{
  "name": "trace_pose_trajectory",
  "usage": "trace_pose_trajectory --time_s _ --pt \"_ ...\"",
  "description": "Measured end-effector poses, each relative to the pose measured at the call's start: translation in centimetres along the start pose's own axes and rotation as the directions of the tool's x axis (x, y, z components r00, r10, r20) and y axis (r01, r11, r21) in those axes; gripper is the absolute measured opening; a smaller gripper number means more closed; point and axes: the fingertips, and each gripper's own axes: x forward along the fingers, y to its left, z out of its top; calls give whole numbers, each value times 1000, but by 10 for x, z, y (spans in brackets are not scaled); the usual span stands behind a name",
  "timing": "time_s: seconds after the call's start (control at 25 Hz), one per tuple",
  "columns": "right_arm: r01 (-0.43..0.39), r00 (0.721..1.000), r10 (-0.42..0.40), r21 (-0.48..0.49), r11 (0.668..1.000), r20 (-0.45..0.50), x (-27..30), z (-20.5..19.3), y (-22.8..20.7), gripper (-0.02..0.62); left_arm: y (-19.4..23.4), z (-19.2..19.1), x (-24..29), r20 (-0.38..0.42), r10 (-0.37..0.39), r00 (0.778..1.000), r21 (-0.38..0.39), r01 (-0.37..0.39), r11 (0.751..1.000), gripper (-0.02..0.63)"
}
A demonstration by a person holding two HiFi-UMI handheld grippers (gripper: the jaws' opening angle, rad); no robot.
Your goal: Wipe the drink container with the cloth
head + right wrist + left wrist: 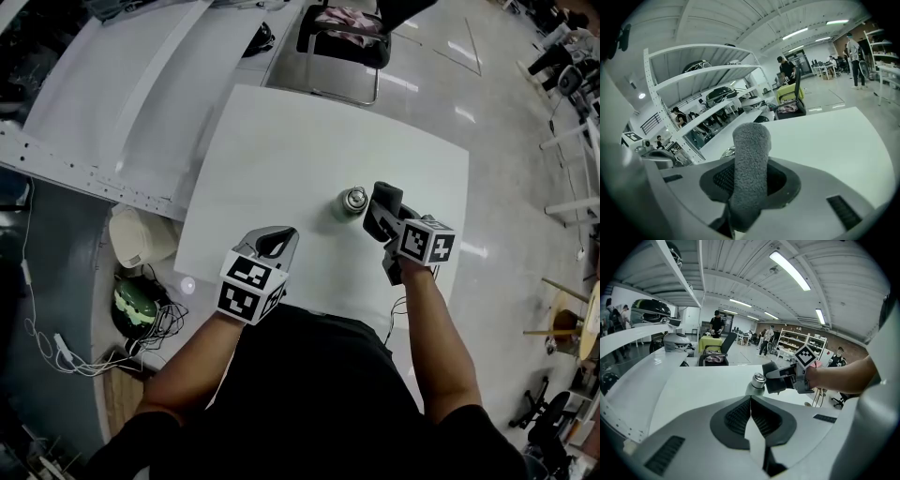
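A small metal drink container [353,201] with a silver cap stands upright near the middle of the white table [281,150]. My right gripper [378,221] is just right of it, shut on a rolled grey cloth [385,195] that reaches almost to the container's side. In the right gripper view the cloth [750,168] sticks up from the jaws and hides most of the container [728,152]. My left gripper [276,244] hovers at the table's front edge, shut with nothing in it. Its own view shows the container [757,382] ahead, with the cloth [774,378] beside it.
A black chair [342,42] holding something pink stands beyond the table's far edge. White shelving [103,112] runs along the left. Two helmets [139,236] [136,306] and cables lie on the floor at the left. People stand far off in the room.
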Motion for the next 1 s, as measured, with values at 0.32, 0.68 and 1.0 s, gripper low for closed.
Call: trace_pose_trajectory --time_s 0.32,0.68,1.0 --pt "24 998 -24 8 1000 -64 18 -20 -20 123 0 -4 1 -11 7 1000 -13 -7 1000 17" --pt "28 993 -23 47 999 -115 34 -34 -34 124 5 -6 6 -23 14 1000 -33 -15 999 17" --pt "6 984 -6 0 1000 -177 37 -35 -37 123 13 1 19 -31 15 999 -50 -17 999 17"
